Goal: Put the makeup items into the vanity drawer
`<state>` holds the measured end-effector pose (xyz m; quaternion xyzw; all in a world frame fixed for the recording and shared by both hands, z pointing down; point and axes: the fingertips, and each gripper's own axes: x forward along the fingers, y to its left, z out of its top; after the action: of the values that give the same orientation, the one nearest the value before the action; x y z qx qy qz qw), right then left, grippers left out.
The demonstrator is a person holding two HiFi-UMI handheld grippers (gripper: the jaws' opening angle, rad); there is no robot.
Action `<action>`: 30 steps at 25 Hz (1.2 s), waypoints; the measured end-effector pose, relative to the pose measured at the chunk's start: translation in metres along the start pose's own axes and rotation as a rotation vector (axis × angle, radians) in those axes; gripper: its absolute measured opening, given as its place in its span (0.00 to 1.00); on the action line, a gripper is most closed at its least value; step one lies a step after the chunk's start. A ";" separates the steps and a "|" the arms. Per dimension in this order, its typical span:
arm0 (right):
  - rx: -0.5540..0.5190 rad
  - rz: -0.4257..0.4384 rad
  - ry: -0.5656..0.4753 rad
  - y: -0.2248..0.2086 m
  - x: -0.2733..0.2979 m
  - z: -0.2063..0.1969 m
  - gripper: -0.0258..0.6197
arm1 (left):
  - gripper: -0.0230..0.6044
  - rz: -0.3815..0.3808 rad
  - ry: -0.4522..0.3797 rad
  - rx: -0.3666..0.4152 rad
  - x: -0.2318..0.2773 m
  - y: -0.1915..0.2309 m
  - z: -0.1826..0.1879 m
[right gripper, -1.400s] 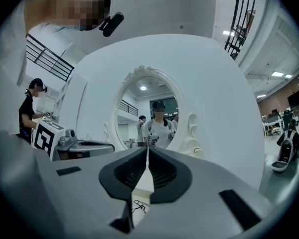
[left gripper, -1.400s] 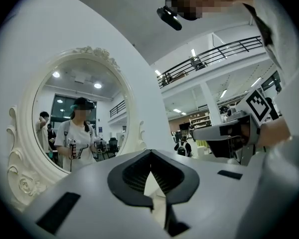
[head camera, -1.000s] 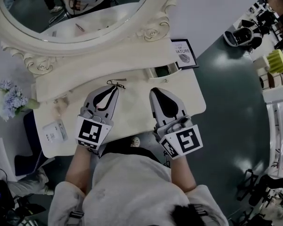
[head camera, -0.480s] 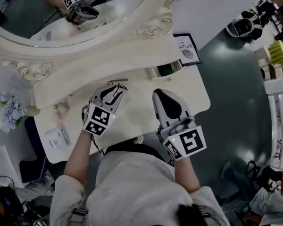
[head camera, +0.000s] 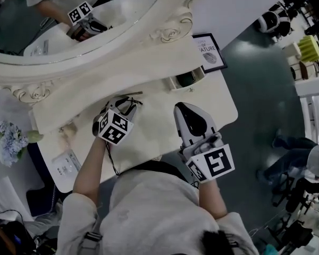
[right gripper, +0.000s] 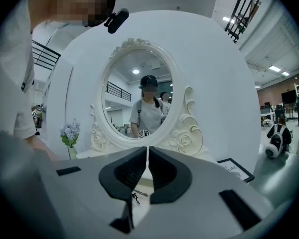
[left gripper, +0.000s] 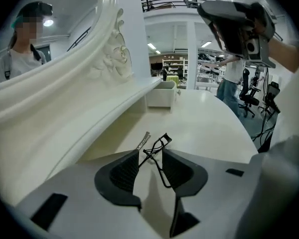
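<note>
Two claws: the left claw (left gripper: 150,153) is standing wide apart, its jaws having just been opening; the right claw (right gripper: 148,151) is hanging with its jaws together, holding nothing.
Eyelash curler (left gripper: 156,148): it is lying flat on the counter (left gripper: 209,118), its handle wires reaching into the gap of the left claw, and the pads are not pressing on it.
Long axis: it is running nearly along the line in which the left claw is pointing, with the curved head at the far end, toward the frame's centre.
Nearer hand: the left one; the right claw is hovering well apart.
Neighbour: a thin metal piece (left gripper: 142,140) is lying just beside the curler's head, on its left.
Views: the left gripper view is showing the wires between the jaws, while the head view is giving only a dark tangle at the claw's tip.
Drawer: no view is showing it.
</note>
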<state>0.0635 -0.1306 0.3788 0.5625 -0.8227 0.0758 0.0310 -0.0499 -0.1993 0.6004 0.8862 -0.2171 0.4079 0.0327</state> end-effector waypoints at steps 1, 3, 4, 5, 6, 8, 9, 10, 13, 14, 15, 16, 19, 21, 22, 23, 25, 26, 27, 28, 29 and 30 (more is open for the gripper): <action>0.002 -0.005 0.003 -0.001 0.001 -0.001 0.08 | 0.29 -0.006 0.014 0.007 0.003 0.000 -0.003; 0.005 -0.014 0.007 -0.003 0.003 -0.002 0.08 | 0.29 -0.012 0.029 0.017 0.008 0.000 -0.006; 0.006 -0.016 0.009 -0.004 0.004 -0.003 0.08 | 0.27 -0.012 0.031 0.020 0.008 0.000 -0.007; 0.007 -0.019 0.011 -0.004 0.005 -0.003 0.08 | 0.26 -0.013 0.030 0.024 0.008 0.001 -0.006; 0.008 -0.020 0.012 -0.004 0.006 -0.003 0.08 | 0.26 -0.014 0.030 0.031 0.008 0.001 -0.006; 0.009 -0.022 0.015 -0.003 0.008 -0.004 0.08 | 0.24 -0.016 0.034 0.055 0.008 0.001 -0.006; 0.008 -0.022 0.016 -0.003 0.008 -0.004 0.08 | 0.23 -0.015 0.038 0.070 0.007 0.001 -0.005; 0.008 -0.022 0.016 -0.002 0.009 -0.004 0.08 | 0.22 -0.011 0.043 0.087 0.007 0.000 -0.005; 0.008 -0.022 0.016 -0.001 0.010 -0.004 0.08 | 0.17 0.005 0.043 0.113 0.004 0.001 -0.003; 0.008 -0.021 0.016 -0.001 0.010 -0.003 0.08 | 0.11 0.012 0.035 0.101 0.003 0.002 -0.001; 0.007 -0.021 0.016 -0.001 0.010 -0.003 0.08 | 0.07 0.018 0.025 0.084 0.002 0.002 0.000; 0.006 -0.021 0.016 -0.002 0.011 -0.002 0.08 | 0.07 0.021 0.018 0.068 0.001 0.003 0.000; 0.006 -0.020 0.013 -0.002 0.010 -0.001 0.08 | 0.07 0.017 0.013 0.050 -0.002 0.002 -0.001; 0.004 -0.019 0.010 -0.002 0.009 0.000 0.08 | 0.07 0.012 0.007 0.049 -0.003 0.000 -0.001; 0.002 -0.019 0.009 -0.001 0.009 0.001 0.08 | 0.07 0.011 0.001 0.049 -0.004 -0.001 0.000; 0.000 -0.019 0.008 -0.001 0.008 0.001 0.08 | 0.07 0.011 -0.007 0.046 -0.006 -0.002 0.002; -0.003 -0.020 0.005 0.000 0.007 0.003 0.08 | 0.07 0.007 -0.033 0.027 -0.011 -0.004 0.007; -0.004 -0.021 0.003 0.000 0.006 0.003 0.08 | 0.07 0.003 -0.051 0.014 -0.015 -0.006 0.011; -0.004 -0.024 0.001 -0.001 0.004 0.004 0.08 | 0.07 -0.001 -0.071 0.001 -0.018 -0.009 0.015; -0.003 -0.027 -0.001 -0.001 0.003 0.005 0.08 | 0.07 -0.003 -0.092 -0.009 -0.022 -0.011 0.019; -0.002 -0.030 -0.004 -0.002 0.002 0.006 0.08 | 0.07 -0.005 -0.114 -0.016 -0.026 -0.014 0.024; -0.002 -0.033 -0.006 -0.003 0.002 0.007 0.08 | 0.07 -0.008 -0.136 -0.022 -0.030 -0.016 0.030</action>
<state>0.0659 -0.1341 0.3725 0.5762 -0.8135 0.0727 0.0301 -0.0396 -0.1807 0.5603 0.9124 -0.2198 0.3440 0.0293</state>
